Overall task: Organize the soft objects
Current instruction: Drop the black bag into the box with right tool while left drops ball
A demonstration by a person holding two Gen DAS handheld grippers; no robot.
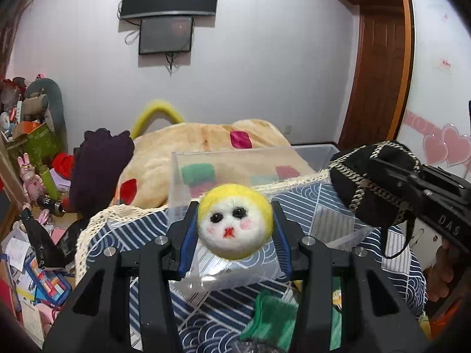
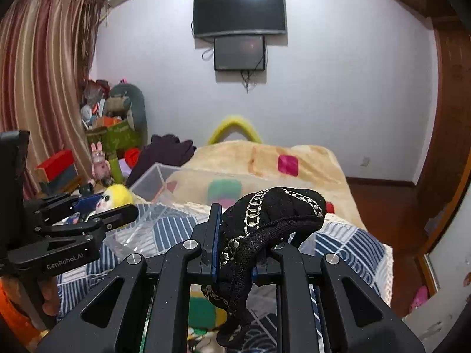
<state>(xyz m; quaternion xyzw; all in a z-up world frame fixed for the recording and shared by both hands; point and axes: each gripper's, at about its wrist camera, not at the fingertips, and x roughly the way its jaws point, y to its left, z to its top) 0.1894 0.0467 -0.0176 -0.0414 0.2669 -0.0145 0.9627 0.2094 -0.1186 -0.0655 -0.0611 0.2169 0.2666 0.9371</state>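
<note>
Centre of the left wrist view: left gripper clamps a felt ball above the clear bin. Right of frame, right gripper pinches a black pouch, strap dangling. Risk, as I judge it: round ball may squirt from the pads; the strap could snag the bin rim on release.

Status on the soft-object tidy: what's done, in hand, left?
Done: nothing visibly in the clear bin yet. In hand: the left hand-held gripper is clamped on the felt ball, and the right hand-held gripper on the black pouch, both raised near the bin. Left: dropping both in, plus the green felt piece lying on the patterned cloth.
</note>
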